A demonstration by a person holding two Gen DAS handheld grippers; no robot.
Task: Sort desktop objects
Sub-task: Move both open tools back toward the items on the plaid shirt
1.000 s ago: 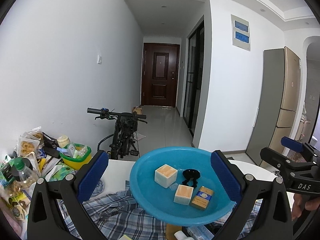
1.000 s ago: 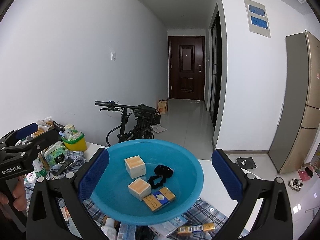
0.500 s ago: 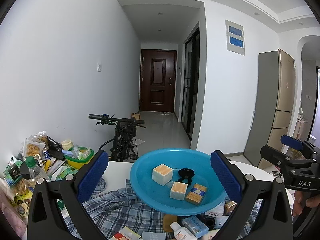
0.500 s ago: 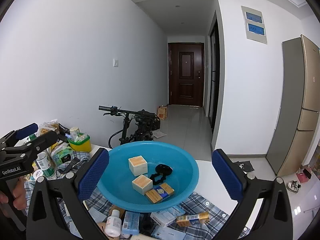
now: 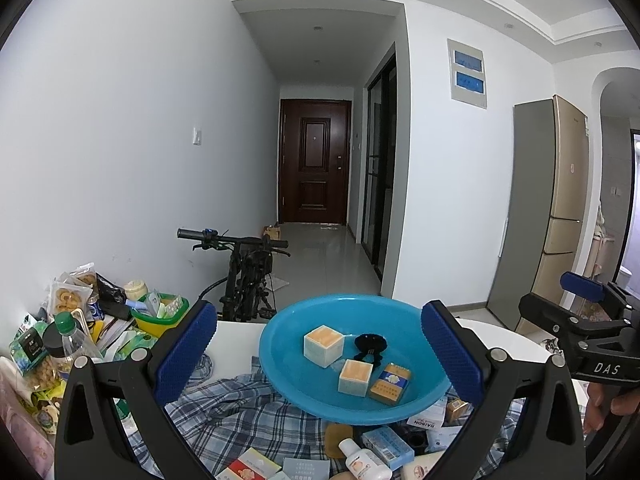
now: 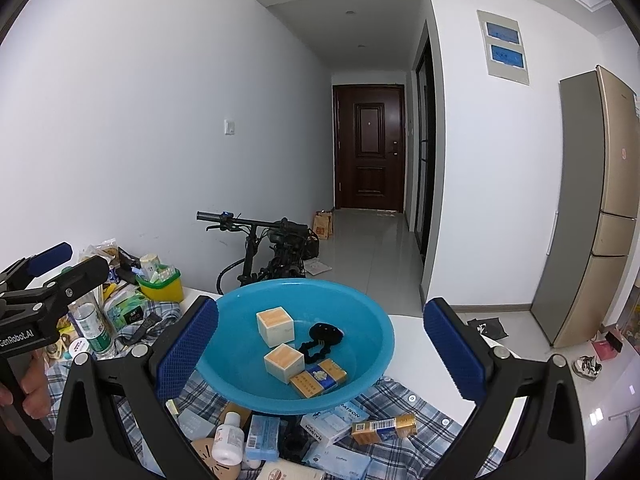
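A blue basin [image 5: 286,346] [image 6: 360,320] rests on a plaid cloth [image 5: 240,412] on the white table. It holds two beige cubes [image 5: 324,345] [image 5: 355,377], a black item [image 5: 370,346] and a yellow-blue pack [image 5: 390,383]. In front of the basin lie small boxes, a white bottle [image 6: 228,440] and a gold-blue packet [image 6: 384,426]. My left gripper [image 5: 318,320] hangs open above and short of the basin, holding nothing. My right gripper [image 6: 320,314] is also open and holds nothing, level with the left one and to its right.
Snack bags, bottles and a yellow-green bin [image 5: 160,316] crowd the table's left side. A bicycle [image 5: 248,276] stands beyond the far edge, and a fridge [image 5: 560,216] is at the right. Bare white tabletop [image 6: 416,332] shows right of the basin.
Both grippers have drawn back from the basin, which now looks smaller. More of the cloth and the small boxes in front of it has come into view.
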